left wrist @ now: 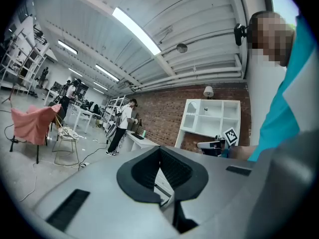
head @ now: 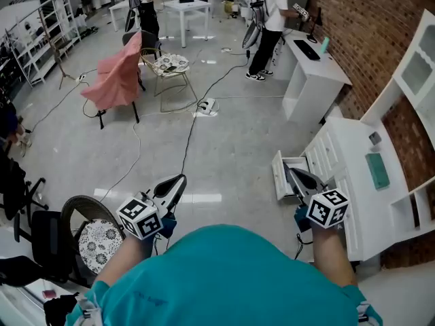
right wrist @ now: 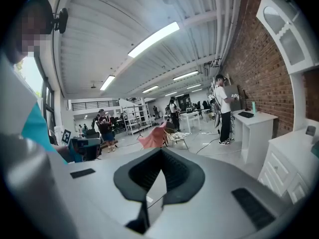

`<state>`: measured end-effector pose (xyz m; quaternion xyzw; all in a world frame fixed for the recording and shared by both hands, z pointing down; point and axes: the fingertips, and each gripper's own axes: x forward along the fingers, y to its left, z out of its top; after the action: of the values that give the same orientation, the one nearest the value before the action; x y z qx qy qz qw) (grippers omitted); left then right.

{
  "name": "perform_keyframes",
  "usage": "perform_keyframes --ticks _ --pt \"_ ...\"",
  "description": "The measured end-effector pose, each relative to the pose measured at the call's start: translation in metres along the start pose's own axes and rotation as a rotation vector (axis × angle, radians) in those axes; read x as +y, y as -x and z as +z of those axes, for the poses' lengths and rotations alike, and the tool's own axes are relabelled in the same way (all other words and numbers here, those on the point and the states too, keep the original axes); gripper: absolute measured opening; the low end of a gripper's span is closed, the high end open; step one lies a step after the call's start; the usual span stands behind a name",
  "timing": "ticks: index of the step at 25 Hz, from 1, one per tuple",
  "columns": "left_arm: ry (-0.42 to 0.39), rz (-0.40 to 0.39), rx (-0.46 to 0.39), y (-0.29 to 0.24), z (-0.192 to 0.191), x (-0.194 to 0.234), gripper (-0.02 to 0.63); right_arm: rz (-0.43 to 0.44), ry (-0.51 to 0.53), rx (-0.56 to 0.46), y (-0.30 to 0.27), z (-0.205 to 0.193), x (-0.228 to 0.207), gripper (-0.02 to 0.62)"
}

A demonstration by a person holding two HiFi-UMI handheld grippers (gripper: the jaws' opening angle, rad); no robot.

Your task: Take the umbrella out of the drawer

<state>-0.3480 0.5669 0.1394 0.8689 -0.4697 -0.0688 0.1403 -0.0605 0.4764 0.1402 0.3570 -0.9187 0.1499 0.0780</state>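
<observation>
A white chest of drawers (head: 353, 161) stands by the brick wall at the right, with one low drawer (head: 279, 176) pulled open toward the floor. No umbrella shows in any view. My right gripper (head: 292, 172) hovers just over that open drawer, its jaws shut and empty, and hides part of the drawer's inside. My left gripper (head: 179, 180) hangs over bare floor well left of the chest, jaws together with nothing in them. In the left gripper view the jaws (left wrist: 160, 148) meet at the tip; in the right gripper view the jaws (right wrist: 160, 151) do too.
A round patterned stool (head: 98, 242) and a black office chair (head: 41, 240) sit at my left. Cables (head: 190, 134) cross the floor. Farther off are a chair draped in pink cloth (head: 119, 70), a white desk (head: 309, 70) and a standing person (head: 272, 19). A teal object (head: 377, 170) lies on the chest.
</observation>
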Motion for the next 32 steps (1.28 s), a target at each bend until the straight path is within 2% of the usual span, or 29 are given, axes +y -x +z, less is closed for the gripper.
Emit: perform_keyframes --ticks 7,18,24,28,32 --pt "-0.005 -0.027 0.007 -0.031 0.0 -0.018 0.012 0.008 -0.001 -0.02 0.021 0.008 -0.016 0.021" --pt "0.015 -0.125 0.0 -0.119 -0.02 -0.095 0.012 -0.046 0.032 0.008 0.093 -0.002 -0.081 0.021" --pt "0.02 -0.162 0.014 -0.154 -0.03 -0.125 0.012 -0.05 0.048 0.026 0.11 -0.003 -0.107 0.021" --pt "0.014 -0.158 0.03 -0.164 -0.03 -0.122 0.012 -0.037 0.042 0.019 0.098 0.003 -0.119 0.021" --pt "0.031 -0.126 0.019 -0.172 -0.03 -0.089 0.012 -0.016 0.047 0.033 0.064 0.004 -0.13 0.021"
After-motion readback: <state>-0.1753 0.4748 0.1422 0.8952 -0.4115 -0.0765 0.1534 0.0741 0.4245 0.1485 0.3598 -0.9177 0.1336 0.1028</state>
